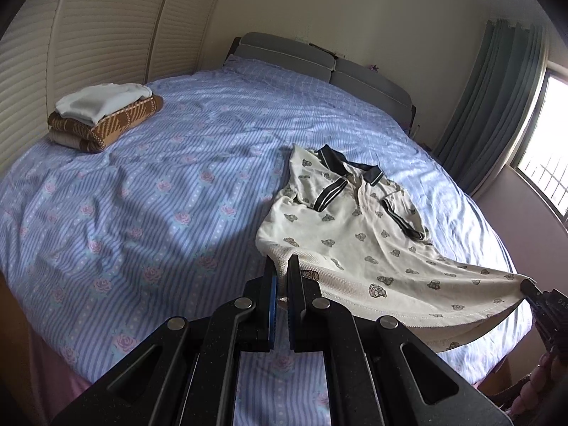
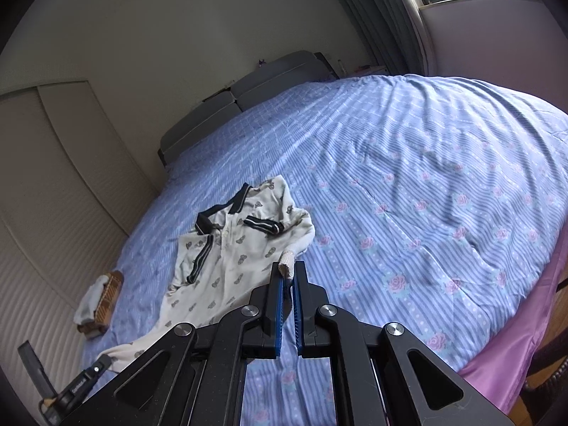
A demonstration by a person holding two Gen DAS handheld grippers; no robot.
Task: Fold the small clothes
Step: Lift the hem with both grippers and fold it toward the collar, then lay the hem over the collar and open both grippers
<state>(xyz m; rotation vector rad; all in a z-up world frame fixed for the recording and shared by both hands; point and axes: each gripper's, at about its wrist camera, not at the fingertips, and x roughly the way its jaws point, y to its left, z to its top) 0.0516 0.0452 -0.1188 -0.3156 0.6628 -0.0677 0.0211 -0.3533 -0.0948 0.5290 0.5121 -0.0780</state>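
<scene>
A cream polo shirt (image 1: 358, 234) with small bear prints and a dark striped collar lies on the blue flowered bedsheet (image 1: 149, 191), its sleeves folded in. My left gripper (image 1: 282, 266) is shut on the shirt's bottom hem corner and lifts it off the bed. My right gripper (image 2: 288, 269) is shut on the other hem corner of the shirt (image 2: 227, 248); it also shows at the right edge of the left wrist view (image 1: 525, 285). The hem hangs stretched between the two grippers.
A stack of folded clothes (image 1: 103, 117), white on brown patterned, sits at the bed's far left near the louvred wardrobe doors (image 1: 88, 35). A grey headboard (image 1: 319, 60) stands at the far end. A window with green curtains (image 1: 497, 106) is on the right.
</scene>
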